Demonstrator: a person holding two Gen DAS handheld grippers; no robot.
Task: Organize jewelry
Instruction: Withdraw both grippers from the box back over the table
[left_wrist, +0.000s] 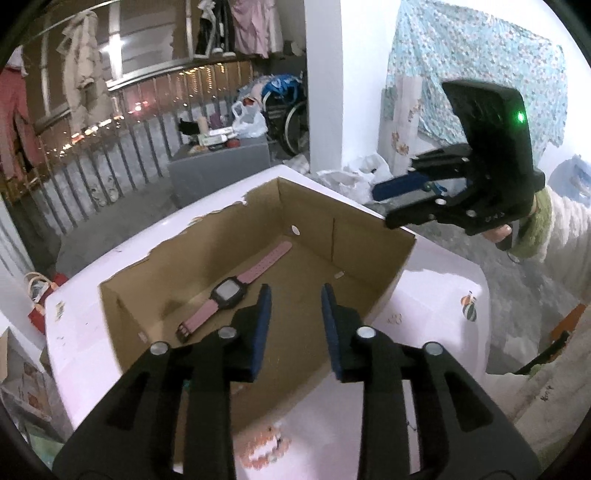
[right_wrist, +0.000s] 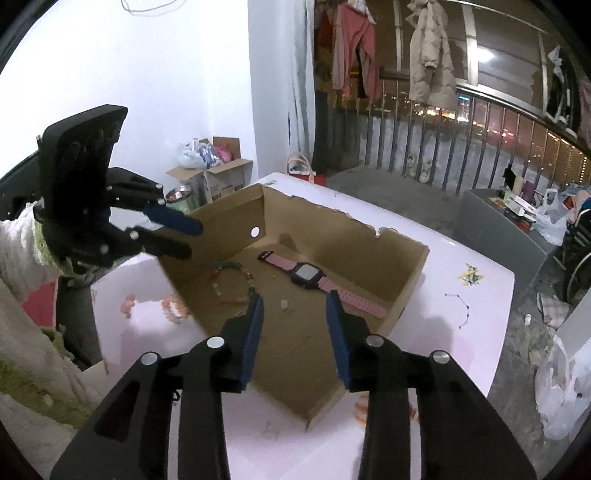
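Pink watch (right_wrist: 314, 278) and bead necklace (right_wrist: 236, 280) lie in the cardboard box (right_wrist: 406, 280); my left gripper (left_wrist: 295, 295) and right gripper (right_wrist: 295, 302) hover released, empty. Next, I judge: fetching the bead bracelet (right_wrist: 175, 308) beside it.

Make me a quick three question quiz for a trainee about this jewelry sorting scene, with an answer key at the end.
1. True or false: the pink watch lies inside the cardboard box.
2. Which item lies on the table outside the box? A) beaded necklace B) thin dark-beaded chain C) pink watch
3. Fill in: the left hand-held gripper and the right hand-held gripper both have nothing between their ____ pads.

Key: 1 true; 2 B; 3 blue
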